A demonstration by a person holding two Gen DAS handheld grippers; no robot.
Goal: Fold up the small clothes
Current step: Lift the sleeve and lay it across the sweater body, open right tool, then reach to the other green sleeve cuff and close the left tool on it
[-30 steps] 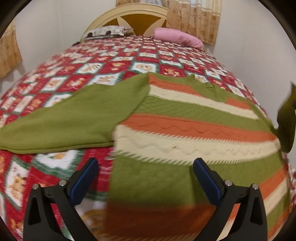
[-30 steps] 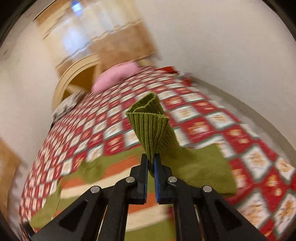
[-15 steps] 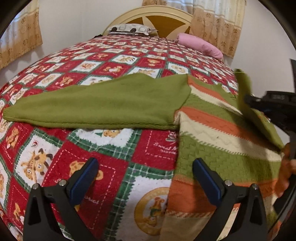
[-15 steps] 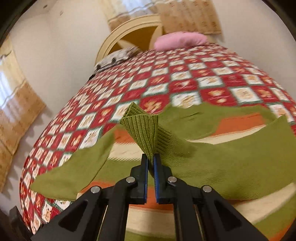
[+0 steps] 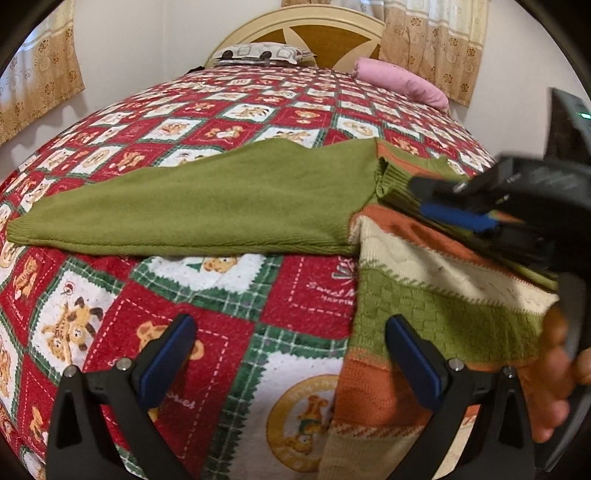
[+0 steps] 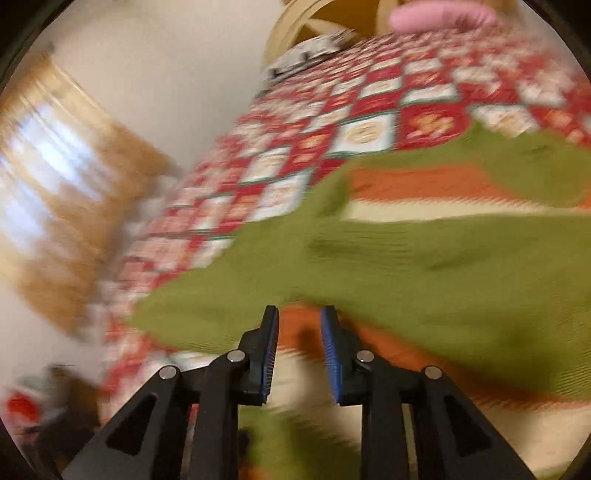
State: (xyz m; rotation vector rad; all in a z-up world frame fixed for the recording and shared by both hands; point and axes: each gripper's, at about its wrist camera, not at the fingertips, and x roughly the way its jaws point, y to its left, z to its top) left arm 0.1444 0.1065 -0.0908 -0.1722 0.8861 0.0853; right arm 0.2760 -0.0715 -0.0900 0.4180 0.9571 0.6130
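One sweater (image 5: 436,302), two pillows (image 5: 402,83) – two grippers (image 5: 291,354)

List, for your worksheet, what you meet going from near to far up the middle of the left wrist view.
Left gripper → patchwork quilt → green sleeve of the striped sweater → more quilt → patterned pillow → headboard.

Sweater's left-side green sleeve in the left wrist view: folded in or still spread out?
Spread out. The green sleeve lies flat across the quilt, reaching away from the striped sweater body, not laid over it.
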